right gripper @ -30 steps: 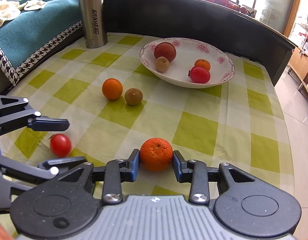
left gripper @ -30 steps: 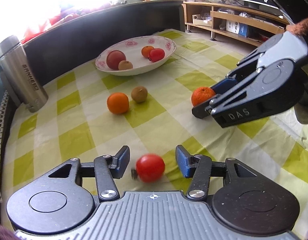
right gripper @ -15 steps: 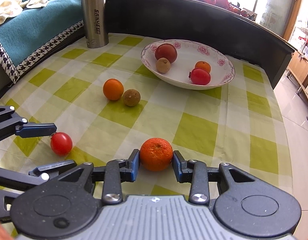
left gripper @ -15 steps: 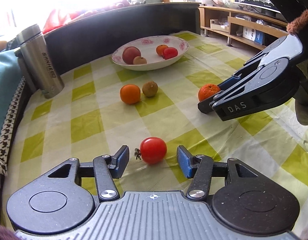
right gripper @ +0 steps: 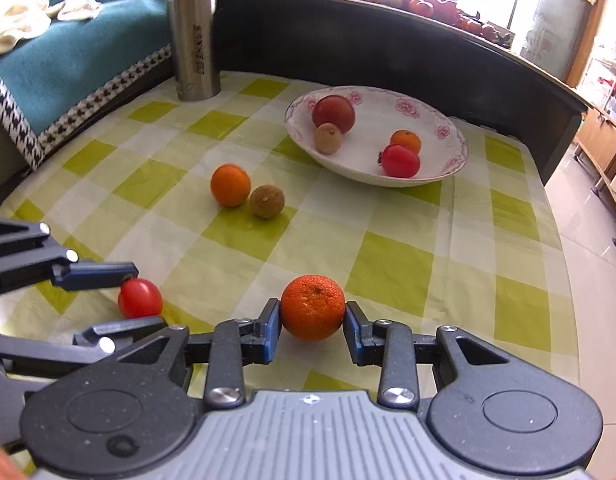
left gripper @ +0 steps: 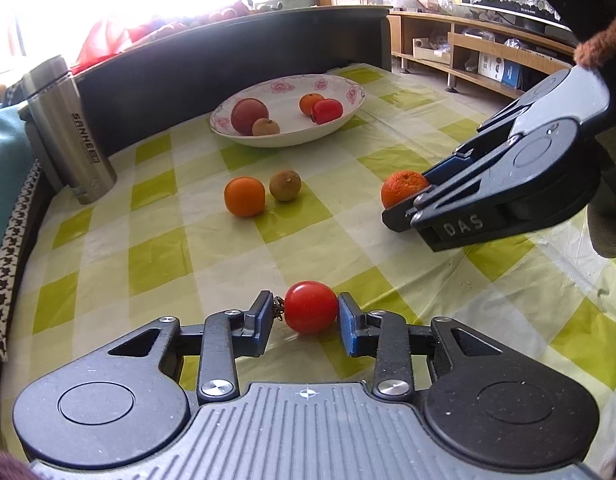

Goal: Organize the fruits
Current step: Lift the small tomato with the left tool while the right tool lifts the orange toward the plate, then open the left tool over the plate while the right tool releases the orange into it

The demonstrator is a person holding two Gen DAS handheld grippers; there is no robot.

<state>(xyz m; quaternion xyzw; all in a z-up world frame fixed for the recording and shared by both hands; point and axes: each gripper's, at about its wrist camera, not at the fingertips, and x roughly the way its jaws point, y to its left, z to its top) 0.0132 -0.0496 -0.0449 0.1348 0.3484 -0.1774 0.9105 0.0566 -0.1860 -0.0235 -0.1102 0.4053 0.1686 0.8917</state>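
Through my left wrist camera, my left gripper [left gripper: 310, 317] has its blue-padded fingers [left gripper: 349, 330] closed in against a small, smooth, glossy red tomato [left gripper: 311, 306] that sits on the bench [left gripper: 156, 252], which is covered in a slick green-and-white checked cloth. The right pad touches the tomato's skin; the left pad meets its dried stem end. Across the cloth, my right gripper [left gripper: 404, 200] lies low with a dimpled round orange mandarin [left gripper: 402, 189] between its fingers. Farther back, a smooth orange fruit [left gripper: 244, 196] rests just beside a dull, rough brown round fruit [left gripper: 285, 185]. Behind them stands a shallow white ceramic bowl with pink flower prints [left gripper: 348, 92], holding a dark red round fruit, a small brown one, a small orange one and a shiny red one. A brushed steel cylindrical flask [left gripper: 70, 132] stands upright at the left edge.

From the right wrist camera, my right gripper's [right gripper: 313, 328] fingers [right gripper: 270, 330] press both sides of the pebbly-skinned mandarin [right gripper: 313, 306], gripping it on the cloth. To the left, my left gripper [right gripper: 120, 304] brackets the tomato [right gripper: 140, 298], one finger above it and one below in this view. The smooth orange fruit [right gripper: 230, 184] and the brown fruit [right gripper: 267, 201] touch or nearly touch mid-bench. The flowered bowl [right gripper: 448, 136] sits beyond, near the dark curved backboard, and the steel flask [right gripper: 194, 36] stands by a teal blanket with houndstooth trim [right gripper: 68, 68].
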